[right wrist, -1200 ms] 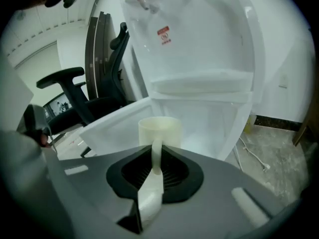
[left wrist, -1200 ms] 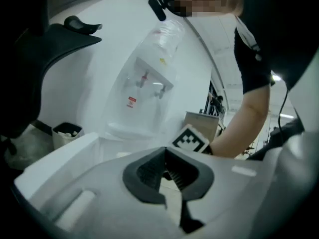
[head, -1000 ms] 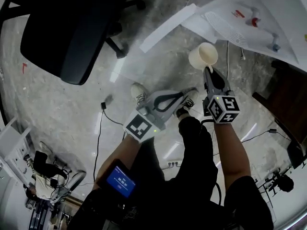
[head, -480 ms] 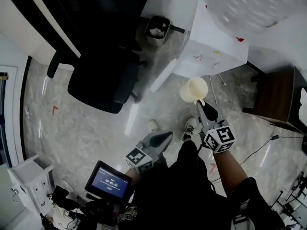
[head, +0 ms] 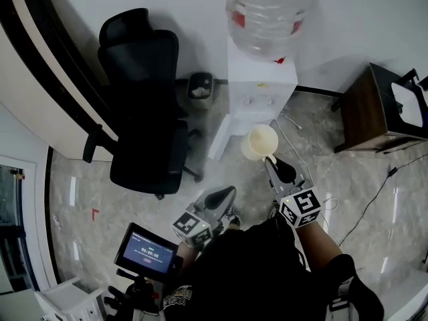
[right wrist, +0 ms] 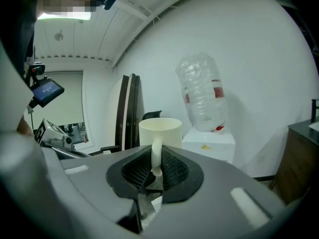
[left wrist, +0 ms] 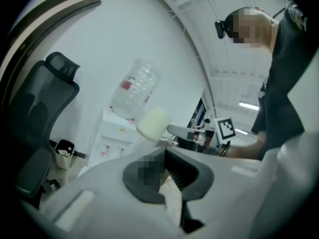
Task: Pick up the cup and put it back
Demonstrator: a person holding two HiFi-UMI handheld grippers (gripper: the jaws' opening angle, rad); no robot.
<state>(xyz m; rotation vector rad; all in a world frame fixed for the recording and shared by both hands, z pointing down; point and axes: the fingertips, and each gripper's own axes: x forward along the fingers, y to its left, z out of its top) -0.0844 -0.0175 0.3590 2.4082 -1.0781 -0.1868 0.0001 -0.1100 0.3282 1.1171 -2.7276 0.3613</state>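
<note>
A cream cup (head: 259, 142) hangs in the air in front of the water dispenser (head: 262, 79). My right gripper (head: 273, 162) is shut on its handle. In the right gripper view the cup (right wrist: 160, 131) stands upright just past the jaws, its handle pinched between the ribbed pads (right wrist: 172, 171). My left gripper (head: 227, 191) is lower and to the left, tips together, holding nothing. The left gripper view shows its jaws (left wrist: 164, 150) meeting, with the cup (left wrist: 153, 124) beyond them.
A big clear bottle (head: 271, 12) sits on the white dispenser. A black office chair (head: 144, 112) stands to the left, a small bin (head: 200, 85) by the wall, a dark wooden cabinet (head: 371, 112) to the right. A small screen (head: 148, 251) is at lower left.
Both grippers have risen, the right one carrying the cup. The head view has swung from the floor up to the dispenser and wall.
</note>
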